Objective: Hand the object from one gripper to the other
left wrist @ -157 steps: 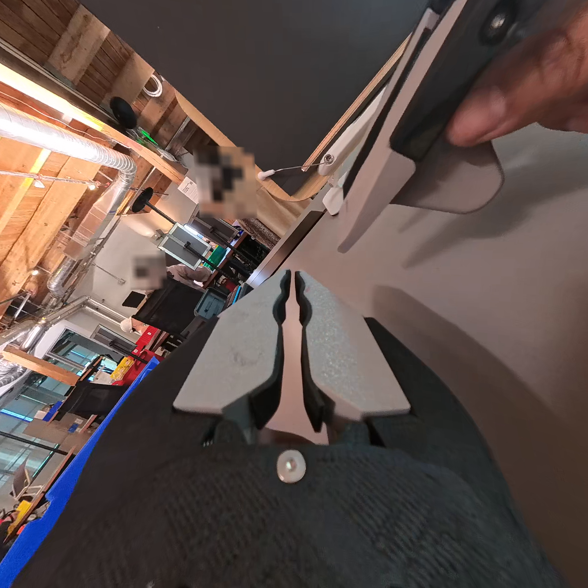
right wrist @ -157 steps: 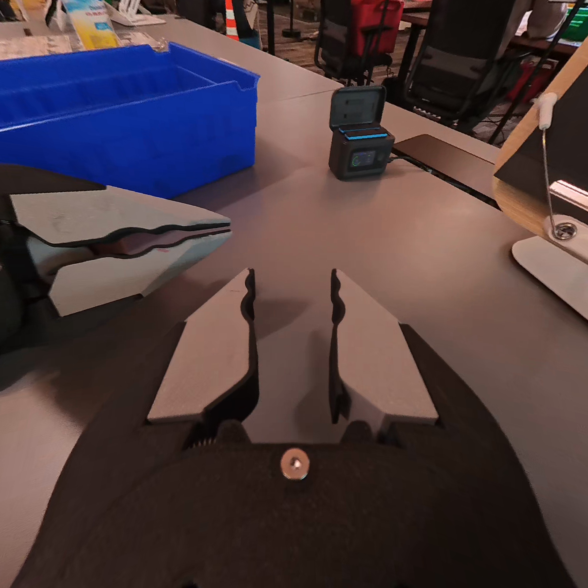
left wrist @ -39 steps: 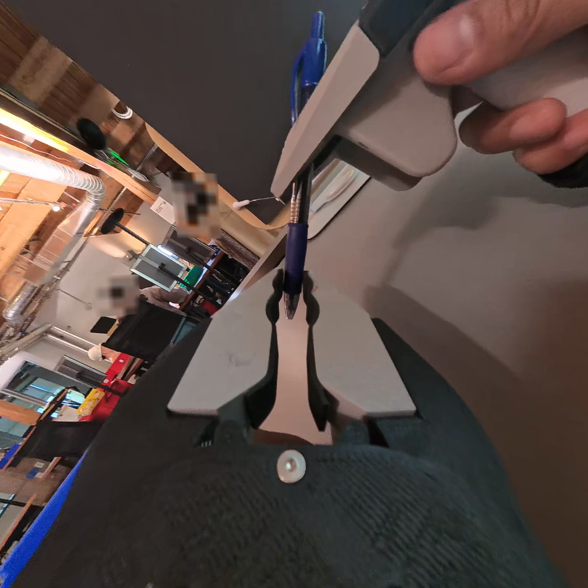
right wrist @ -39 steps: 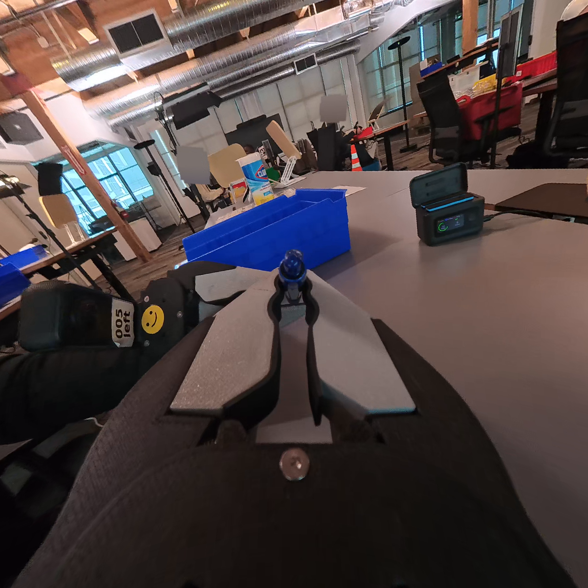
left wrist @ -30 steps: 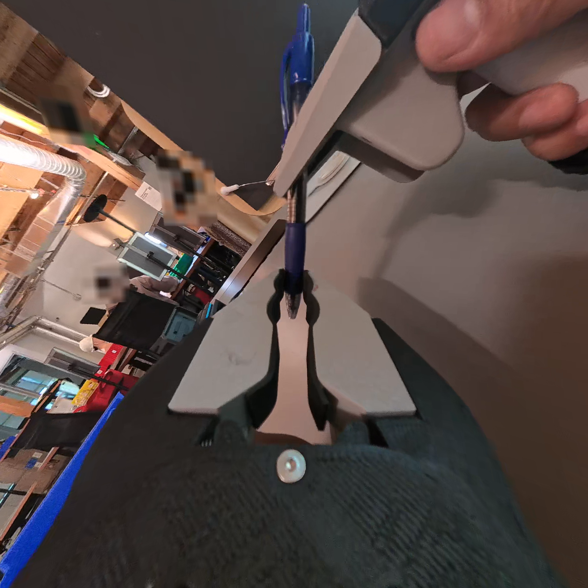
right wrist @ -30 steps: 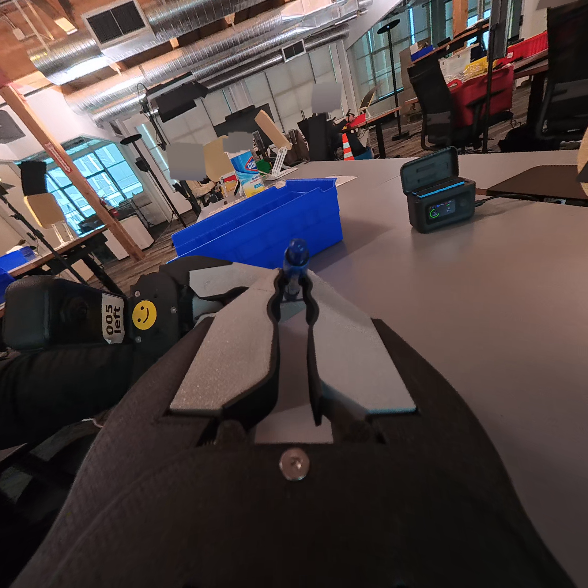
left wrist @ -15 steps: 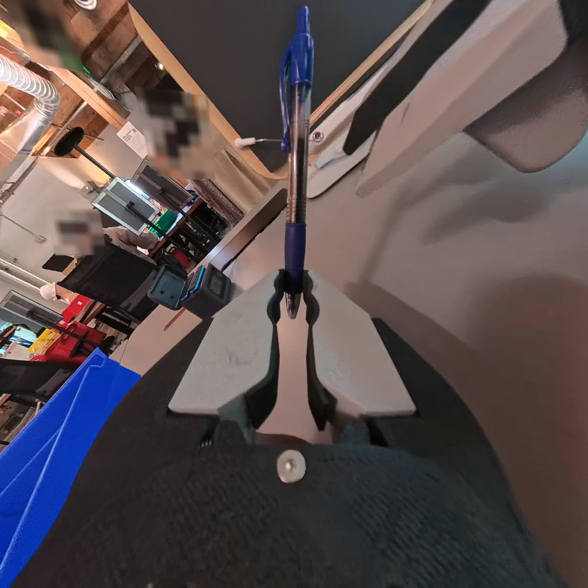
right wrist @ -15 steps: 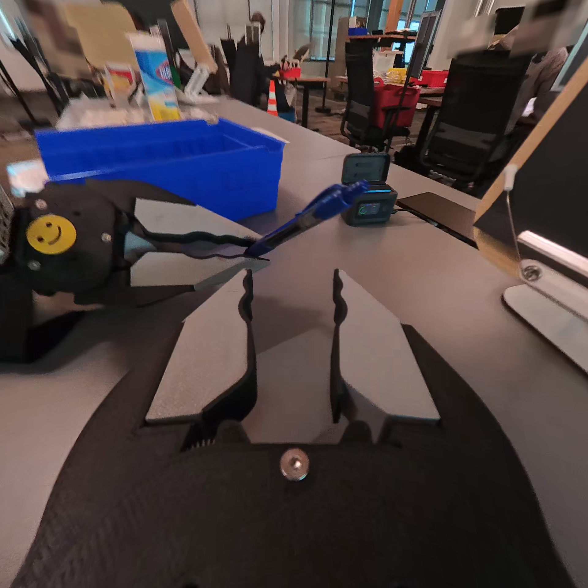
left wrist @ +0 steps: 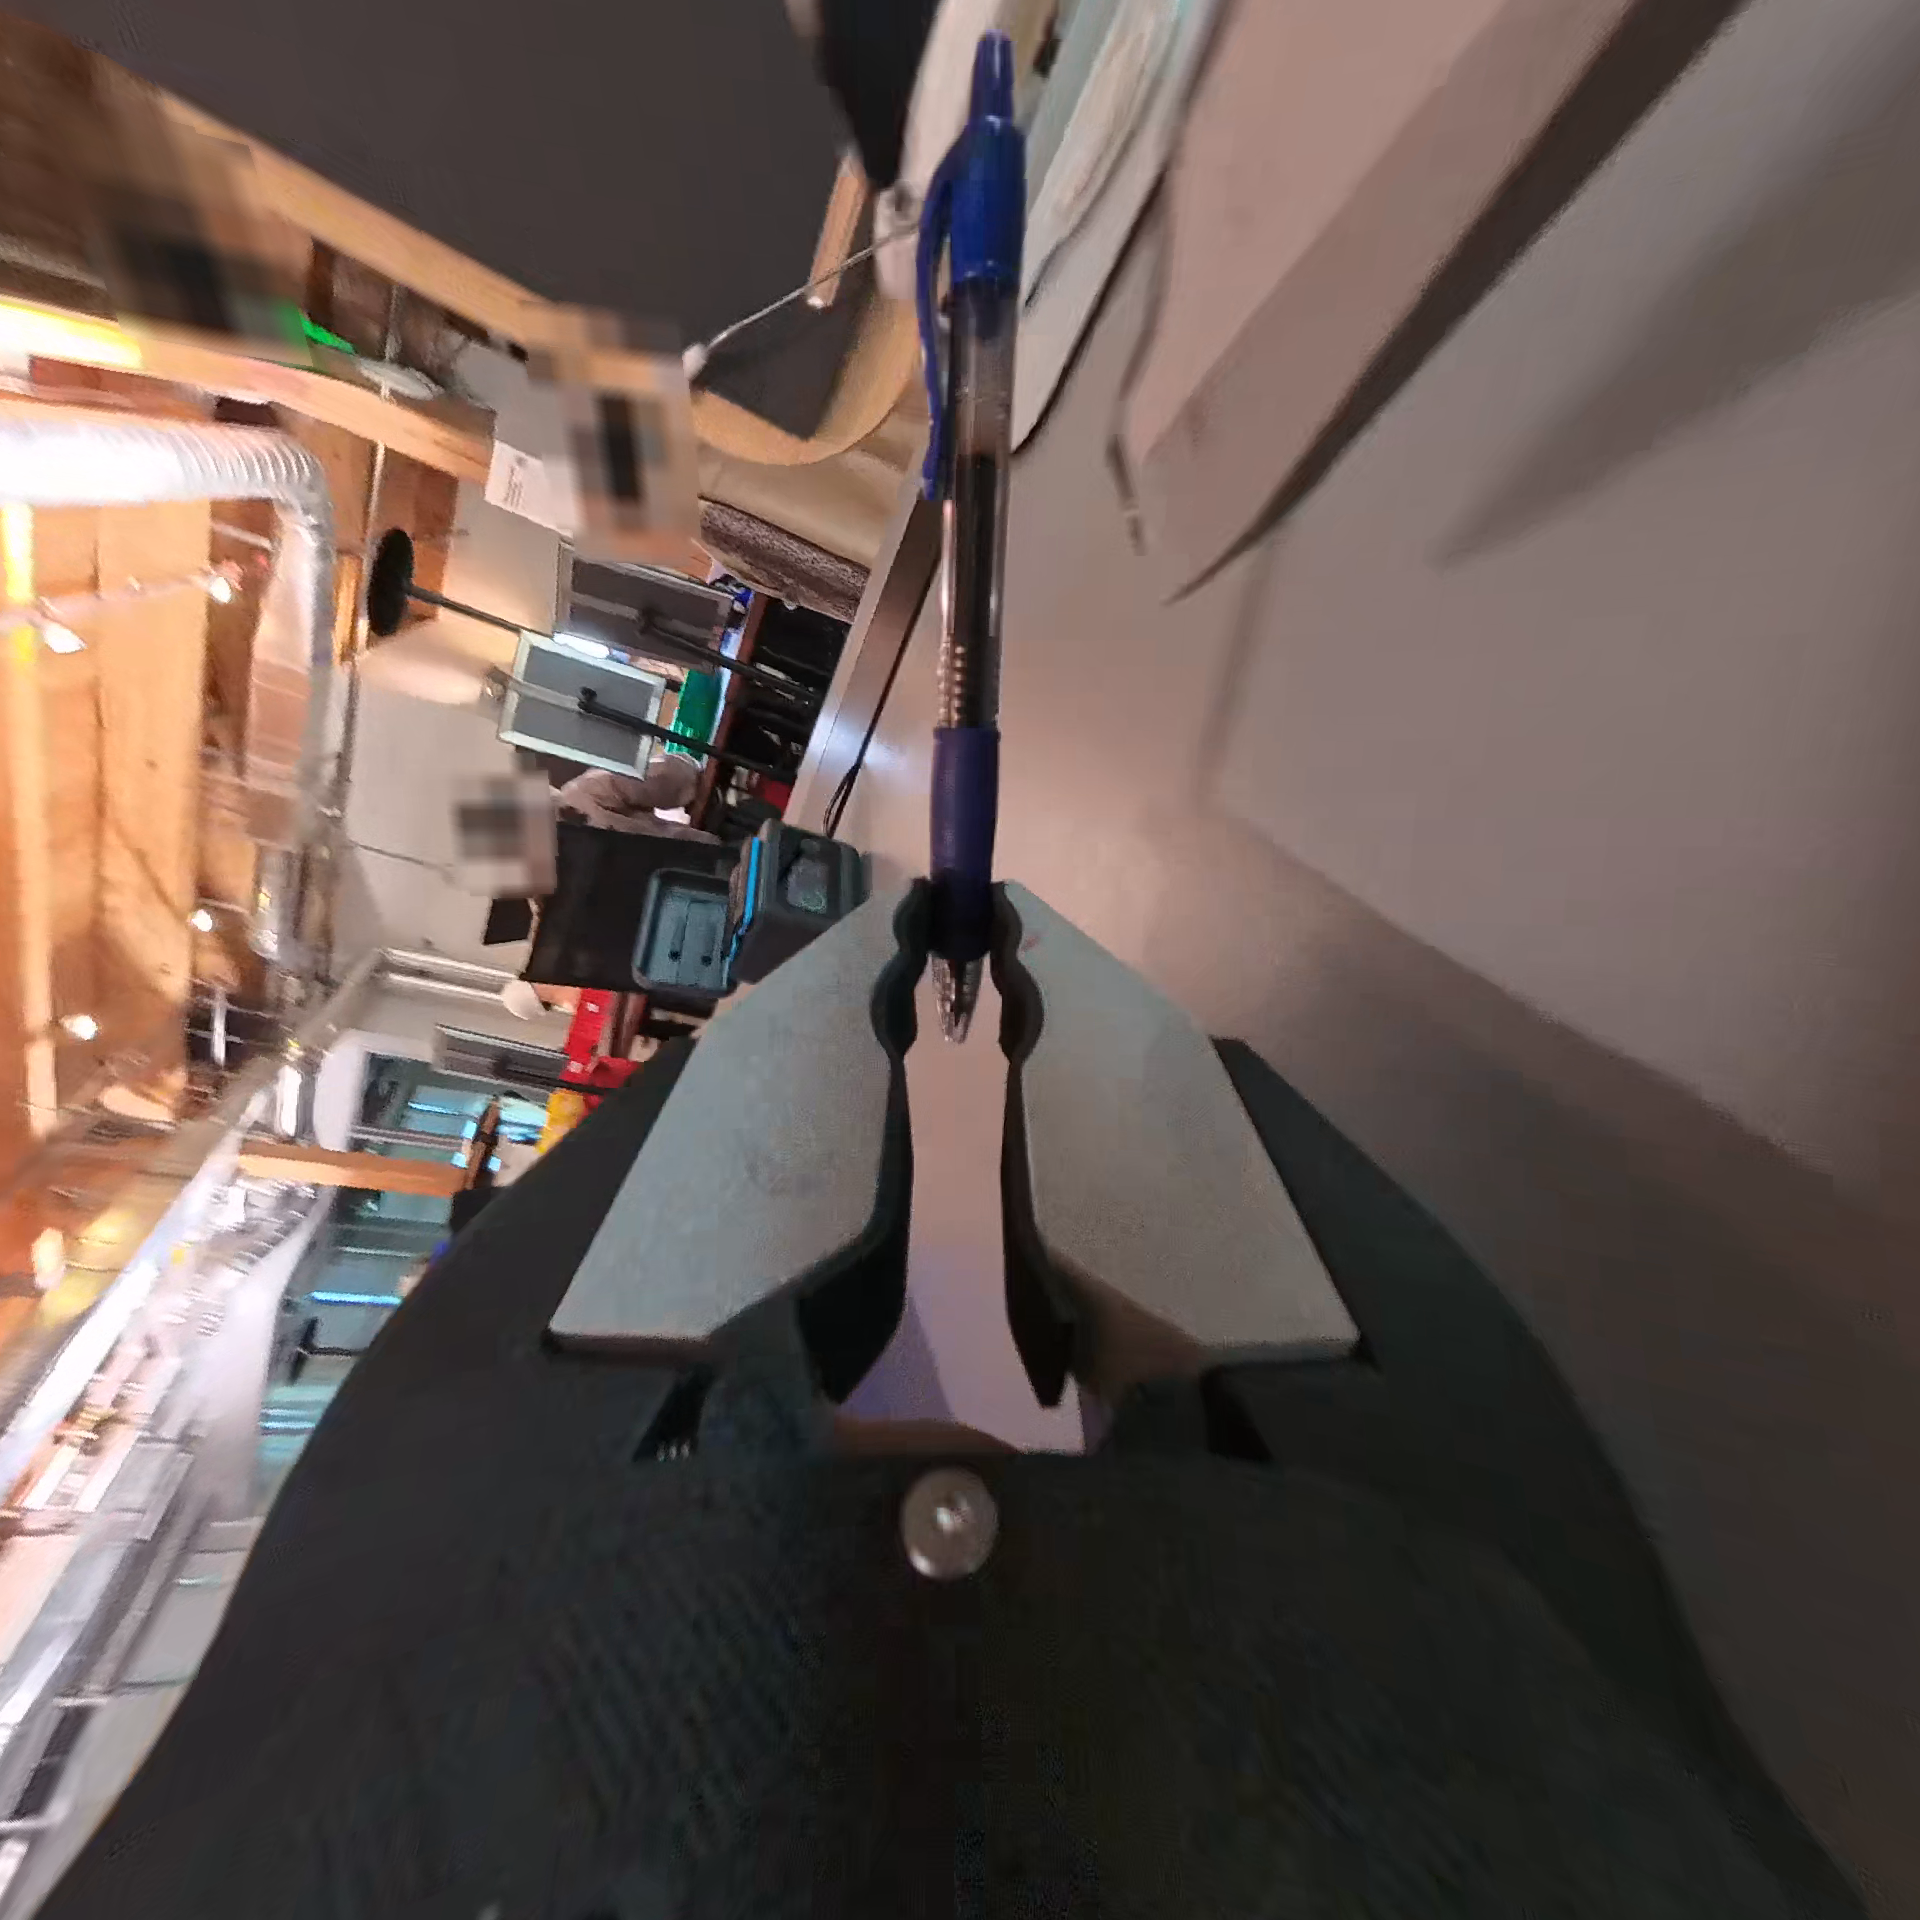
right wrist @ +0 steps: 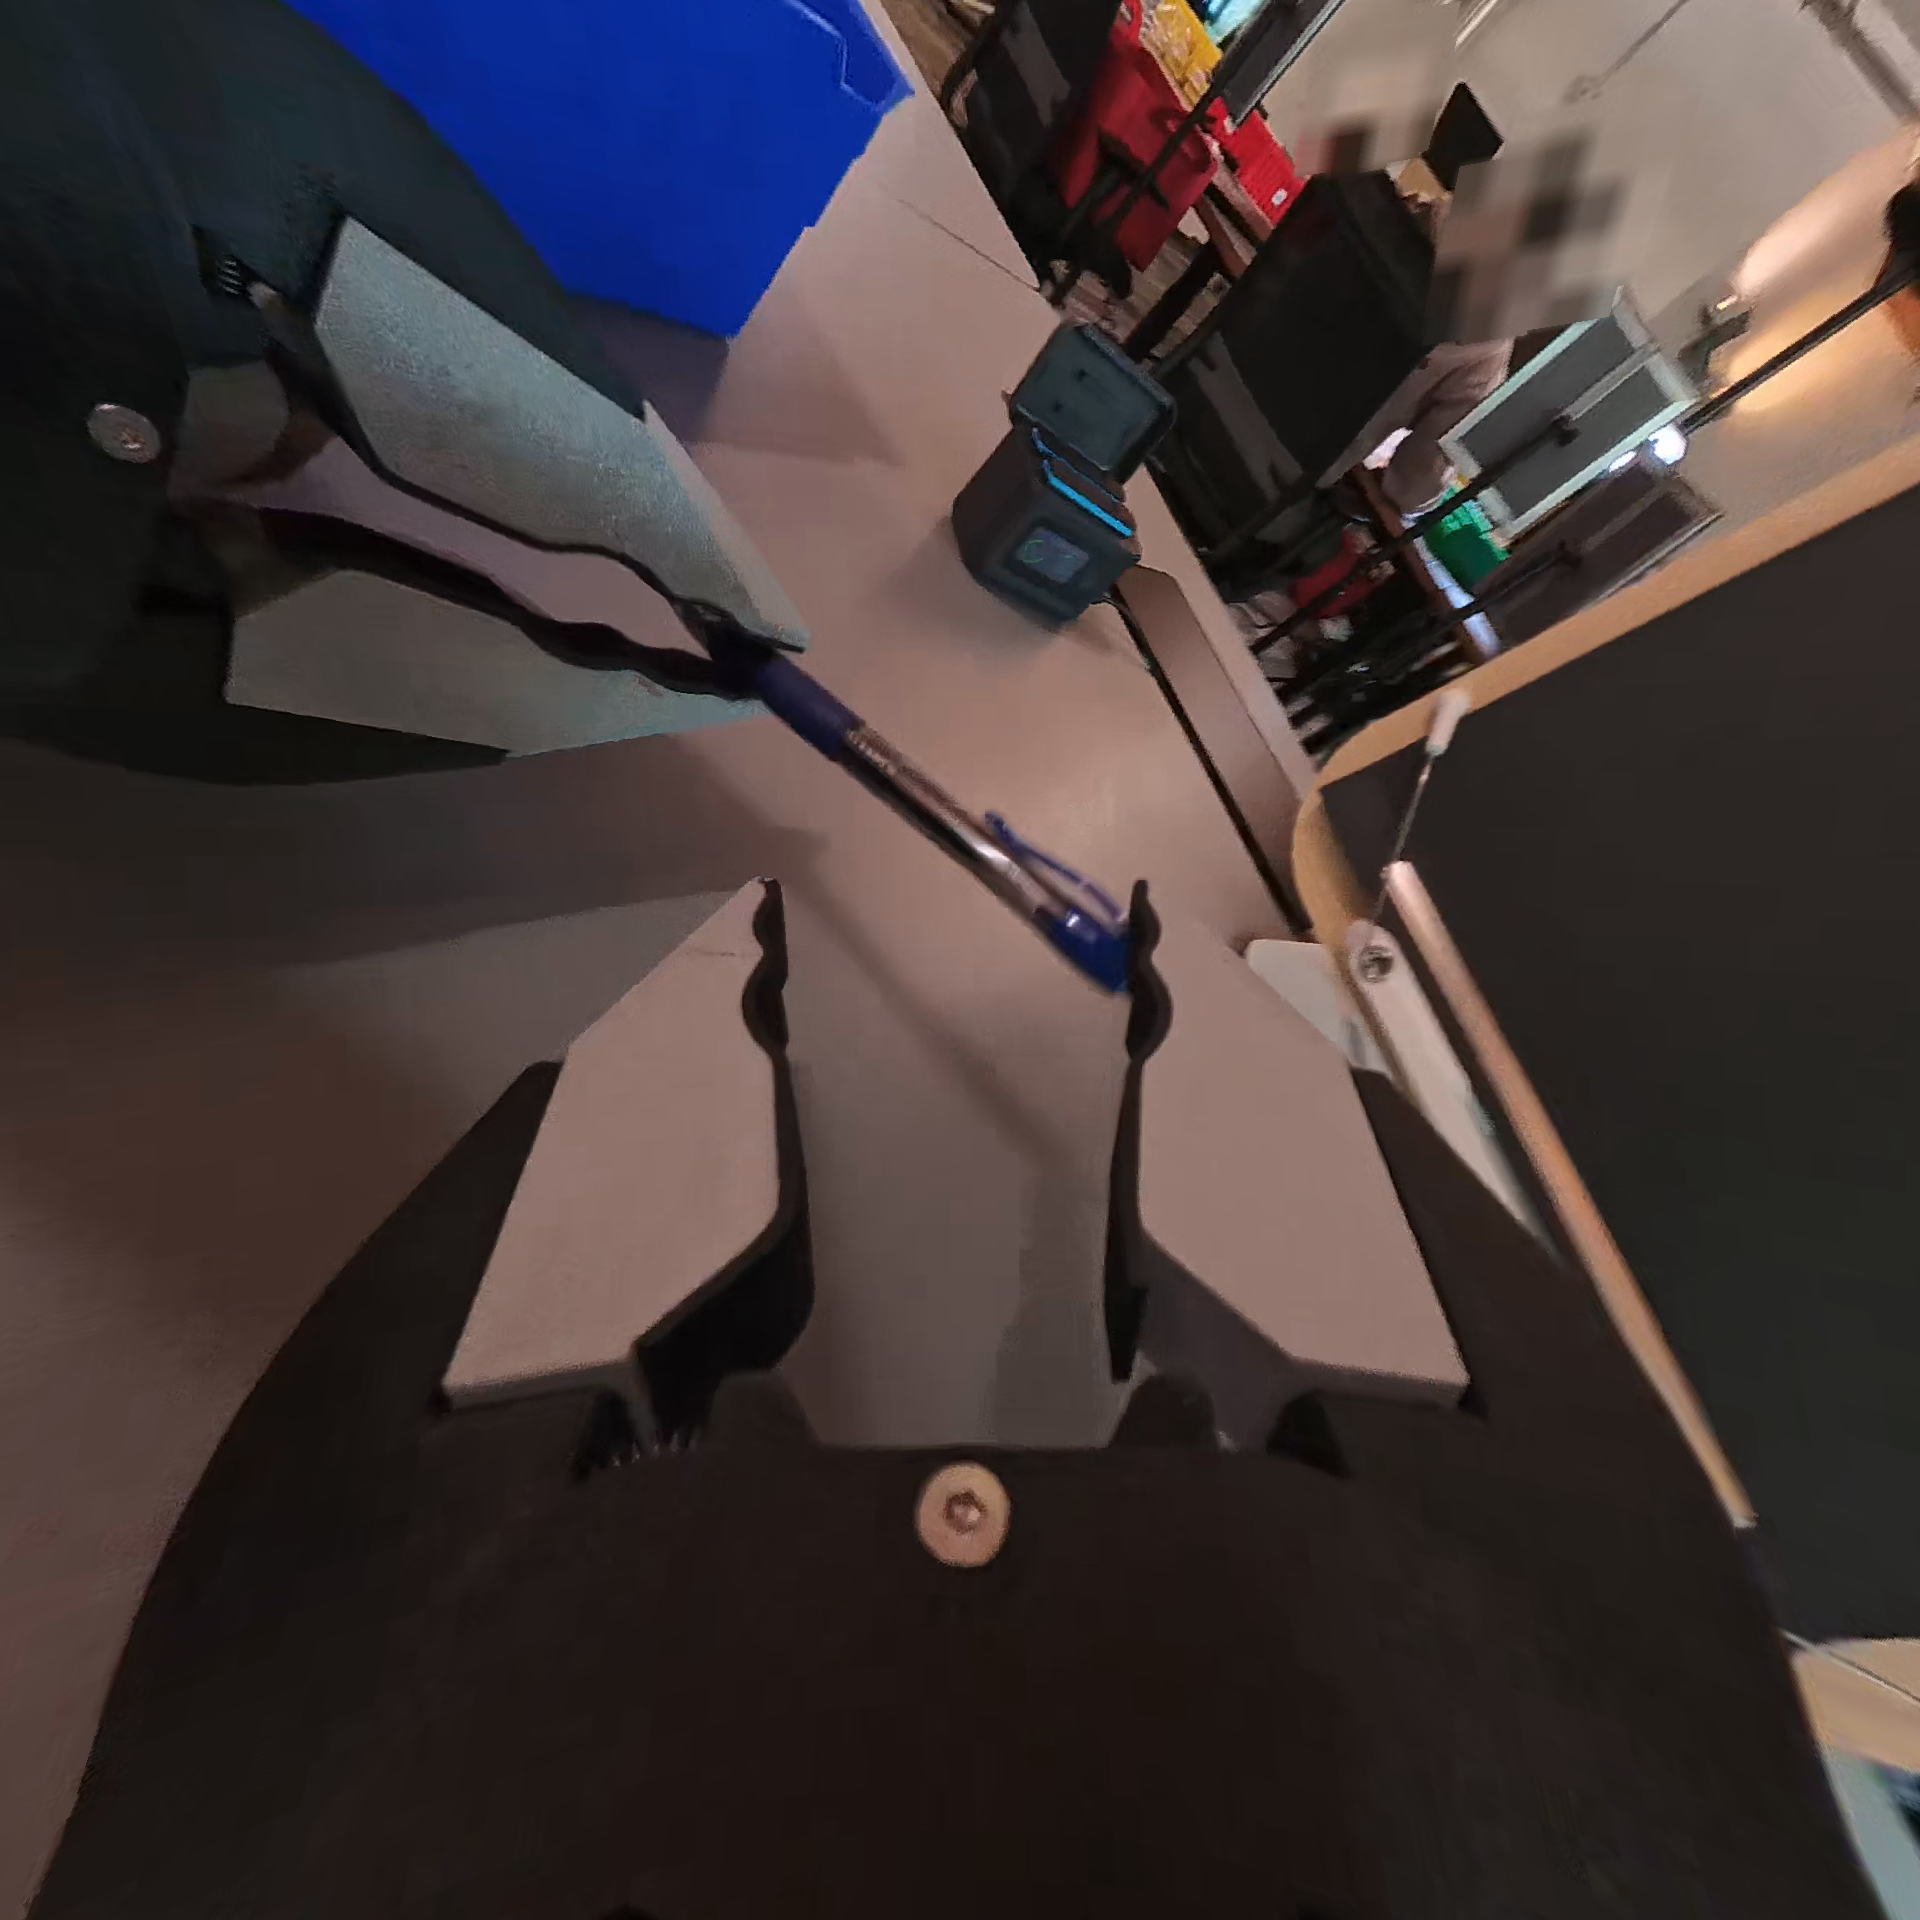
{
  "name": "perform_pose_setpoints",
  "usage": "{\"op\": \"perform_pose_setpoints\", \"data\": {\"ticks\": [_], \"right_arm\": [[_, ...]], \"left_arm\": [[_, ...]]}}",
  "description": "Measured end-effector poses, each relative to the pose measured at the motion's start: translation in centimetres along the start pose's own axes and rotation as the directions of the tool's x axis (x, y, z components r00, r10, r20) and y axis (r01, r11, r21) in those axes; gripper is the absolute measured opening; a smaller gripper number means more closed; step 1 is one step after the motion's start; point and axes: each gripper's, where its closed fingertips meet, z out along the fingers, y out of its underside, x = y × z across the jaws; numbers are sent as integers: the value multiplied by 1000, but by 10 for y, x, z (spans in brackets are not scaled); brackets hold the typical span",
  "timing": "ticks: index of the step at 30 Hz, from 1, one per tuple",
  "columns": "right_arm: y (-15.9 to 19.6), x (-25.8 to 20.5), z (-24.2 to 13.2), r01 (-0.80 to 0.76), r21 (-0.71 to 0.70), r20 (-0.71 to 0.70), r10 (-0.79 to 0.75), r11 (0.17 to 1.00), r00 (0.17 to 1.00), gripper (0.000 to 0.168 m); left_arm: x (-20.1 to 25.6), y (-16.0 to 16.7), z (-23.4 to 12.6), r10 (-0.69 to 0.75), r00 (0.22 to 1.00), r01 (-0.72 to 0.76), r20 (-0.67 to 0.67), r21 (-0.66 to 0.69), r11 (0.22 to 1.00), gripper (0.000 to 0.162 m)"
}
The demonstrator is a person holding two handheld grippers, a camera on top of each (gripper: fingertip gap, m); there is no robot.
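Your left gripper (left wrist: 956,914) pinches the pen (left wrist: 971,520) by its blue grip, near the writing tip, so almost the whole barrel juts forward, free for another hold. Your right gripper (right wrist: 951,935) stands wide and empty; in its view the pen's (right wrist: 935,821) clip end lies just beside 1 of its 2 fingers (right wrist: 1247,1143), above the table (right wrist: 312,1039). The transfer appears complete, with the pen carried low over the table. A charger case (right wrist: 1049,499) and blue bin (right wrist: 644,125) sit behind.
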Motion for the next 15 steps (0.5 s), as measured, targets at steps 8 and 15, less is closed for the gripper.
{"op": "perform_pose_setpoints", "data": {"ticks": [8,15], "right_arm": [[5,-17,3,156,-32,19,-156,987,988,47],[26,-21,3,129,-78,107,-120,989,987,14]], "left_arm": [[17,-28,-12,131,991,-127,-19,137,982,9],[21,-40,-19,97,994,-82,-55,231,970,11]]}}
